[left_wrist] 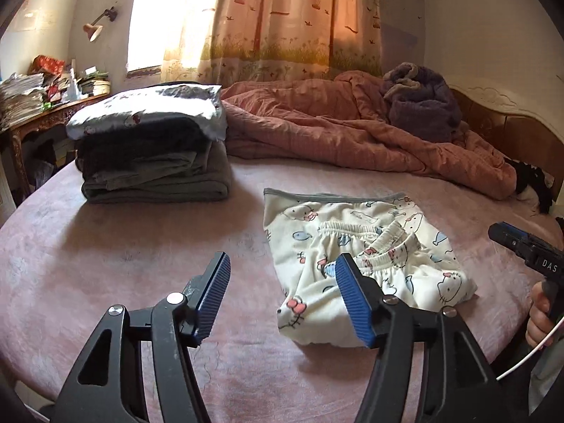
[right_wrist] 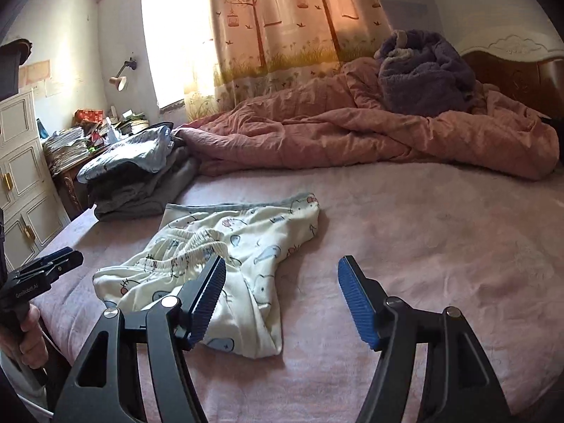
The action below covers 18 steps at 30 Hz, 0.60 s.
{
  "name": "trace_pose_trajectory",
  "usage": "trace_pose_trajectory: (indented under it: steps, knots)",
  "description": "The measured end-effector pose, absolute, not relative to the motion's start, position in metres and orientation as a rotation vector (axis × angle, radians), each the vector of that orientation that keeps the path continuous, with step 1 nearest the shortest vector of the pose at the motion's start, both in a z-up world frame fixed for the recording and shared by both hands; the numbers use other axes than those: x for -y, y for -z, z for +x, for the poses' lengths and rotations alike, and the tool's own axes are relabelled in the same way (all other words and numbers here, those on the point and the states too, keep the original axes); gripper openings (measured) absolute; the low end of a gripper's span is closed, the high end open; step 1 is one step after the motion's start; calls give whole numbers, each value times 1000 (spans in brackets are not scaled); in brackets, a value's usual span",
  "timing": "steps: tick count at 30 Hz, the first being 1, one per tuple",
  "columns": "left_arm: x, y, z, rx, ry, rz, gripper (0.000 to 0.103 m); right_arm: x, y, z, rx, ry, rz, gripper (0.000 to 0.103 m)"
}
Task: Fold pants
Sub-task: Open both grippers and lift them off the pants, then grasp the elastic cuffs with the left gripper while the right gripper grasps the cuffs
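Left claw [left_wrist: 282, 294] and right claw [right_wrist: 282, 298] both released, empty. Folded cartoon-print pants [left_wrist: 366, 264] on bed [left_wrist: 141, 264] just ahead, between claws. Risk: loose top flap springs open, since nothing pins it.

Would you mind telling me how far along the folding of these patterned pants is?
Mostly done: the patterned pants lie folded into a compact bundle on the pink bed. Nothing is in hand; the left gripper and right gripper are open and empty. Possibly left: moving them onto the stack of folded clothes.
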<state>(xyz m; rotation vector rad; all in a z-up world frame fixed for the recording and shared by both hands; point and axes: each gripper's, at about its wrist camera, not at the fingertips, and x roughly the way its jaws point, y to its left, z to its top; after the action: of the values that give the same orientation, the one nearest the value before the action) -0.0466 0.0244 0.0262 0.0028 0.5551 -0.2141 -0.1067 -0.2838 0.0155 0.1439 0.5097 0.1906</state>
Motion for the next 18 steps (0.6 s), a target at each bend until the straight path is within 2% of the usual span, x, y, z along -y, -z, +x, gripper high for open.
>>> trace_pose_trajectory:
  steps: [3,5,7,10,12,18]
  knots:
    - [-1,-37,-26,-601,321,90,60,266,-36,-90,-498,-214,102,68]
    - [17,-46,-14,-613,370,125,42,258,-53,-81,-425,-168,99,68]
    - [32,-55,-7,-578,393,149,43,254,-67,-68,-383,-136,115,68]
    - [42,-55,4,-578,372,146,43,248,-69,-52,-386,-203,146,75]
    - [39,-40,11,-668,377,114,44,248,-52,-48,-412,-238,157,79]
    - [37,6,13,-875,431,106,42,245,1,-32,-578,-242,112,79]
